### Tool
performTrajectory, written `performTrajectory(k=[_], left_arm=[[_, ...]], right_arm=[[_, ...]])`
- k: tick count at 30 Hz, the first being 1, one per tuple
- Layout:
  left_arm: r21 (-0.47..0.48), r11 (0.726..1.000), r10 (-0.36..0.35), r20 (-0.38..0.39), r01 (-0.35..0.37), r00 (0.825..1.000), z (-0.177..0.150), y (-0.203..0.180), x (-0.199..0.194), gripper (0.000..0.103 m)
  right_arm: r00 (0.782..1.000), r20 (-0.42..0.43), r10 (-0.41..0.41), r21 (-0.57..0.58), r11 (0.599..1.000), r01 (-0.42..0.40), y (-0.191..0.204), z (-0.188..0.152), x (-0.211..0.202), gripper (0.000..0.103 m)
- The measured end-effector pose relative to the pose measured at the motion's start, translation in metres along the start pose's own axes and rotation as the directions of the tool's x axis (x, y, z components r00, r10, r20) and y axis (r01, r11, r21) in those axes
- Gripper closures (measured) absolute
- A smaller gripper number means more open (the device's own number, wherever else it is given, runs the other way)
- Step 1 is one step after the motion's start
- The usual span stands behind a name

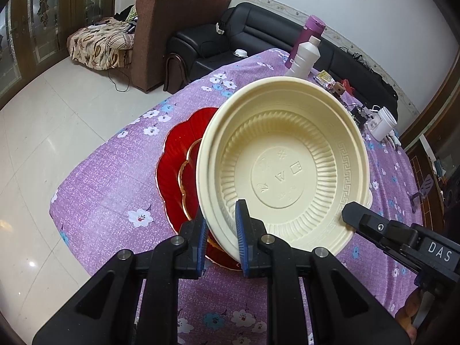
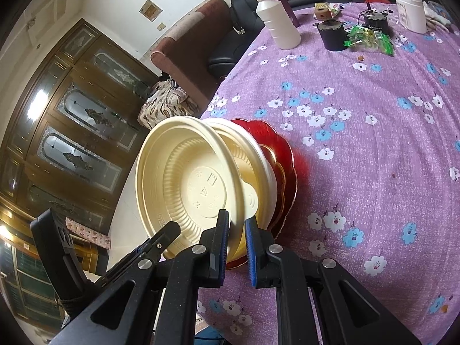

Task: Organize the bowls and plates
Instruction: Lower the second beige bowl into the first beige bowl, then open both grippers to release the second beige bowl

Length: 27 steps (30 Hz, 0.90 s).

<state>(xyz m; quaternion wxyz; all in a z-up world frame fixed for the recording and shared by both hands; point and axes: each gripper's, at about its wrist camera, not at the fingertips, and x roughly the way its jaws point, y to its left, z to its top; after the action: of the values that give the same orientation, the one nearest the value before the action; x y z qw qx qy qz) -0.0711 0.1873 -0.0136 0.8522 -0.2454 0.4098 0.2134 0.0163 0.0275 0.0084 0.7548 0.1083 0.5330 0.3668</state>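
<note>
I hold a cream plastic bowl (image 1: 281,149) (image 2: 184,172) tilted above the table, its embossed inside facing me. My left gripper (image 1: 221,212) (image 2: 172,228) is shut on its near rim. My right gripper (image 2: 237,218) (image 1: 350,211) is shut on the same rim further along. Under it sits a second cream bowl (image 2: 256,155) (image 1: 370,198), mostly hidden in the left wrist view. That one rests on a red scalloped plate with gold trim (image 1: 172,166) (image 2: 284,149), which lies on the purple flowered tablecloth (image 1: 115,178) (image 2: 373,143).
At the table's far end stand a white bottle (image 2: 277,23) (image 1: 304,57), a purple flask (image 1: 310,33), a white jar (image 2: 409,10) (image 1: 383,123), a black pot (image 2: 332,36) and green packets (image 2: 371,38). The table's edge drops to a tiled floor (image 1: 57,120) just beyond the plate.
</note>
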Motion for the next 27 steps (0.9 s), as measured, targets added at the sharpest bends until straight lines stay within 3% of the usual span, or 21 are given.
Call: performTrajectory(k=[14,19,20,22,25,27], left_arm=[[-0.005,1.000,0.015,-0.018,-0.015,1.000,0.001,0.000,0.009,0.086],[-0.011,1.000,0.027,-0.023,-0.027,0.999,0.001,-0.002,0.010,0.084],[-0.011,1.000,0.028,-0.022,-0.028,0.999,0.001,-0.002,0.010,0.083],[-0.020,0.999,0.040,-0.015,-0.041,0.999,0.001,-0.001,0.008,0.070],[-0.044,0.998,0.053,0.019,-0.052,0.998,0.002,0.002,0.000,0.055],[-0.046,0.997,0.059,0.049,-0.056,0.997,0.002,0.002,-0.006,0.051]], right_arm=[[1.000,-0.012,-0.016,-0.003,1.000,0.016,-0.001,0.002,0.009,0.092],[1.000,-0.005,-0.023,-0.017,1.000,0.023,0.003,0.003,0.010,0.087],[1.000,-0.002,-0.022,-0.017,1.000,0.022,0.003,0.004,0.009,0.086],[1.000,0.006,-0.015,-0.014,1.000,0.015,0.003,0.004,0.008,0.080],[1.000,0.029,-0.010,-0.015,1.000,0.010,0.003,0.004,0.002,0.060],[0.999,0.052,-0.004,-0.010,1.000,0.004,0.003,0.005,-0.003,0.047]])
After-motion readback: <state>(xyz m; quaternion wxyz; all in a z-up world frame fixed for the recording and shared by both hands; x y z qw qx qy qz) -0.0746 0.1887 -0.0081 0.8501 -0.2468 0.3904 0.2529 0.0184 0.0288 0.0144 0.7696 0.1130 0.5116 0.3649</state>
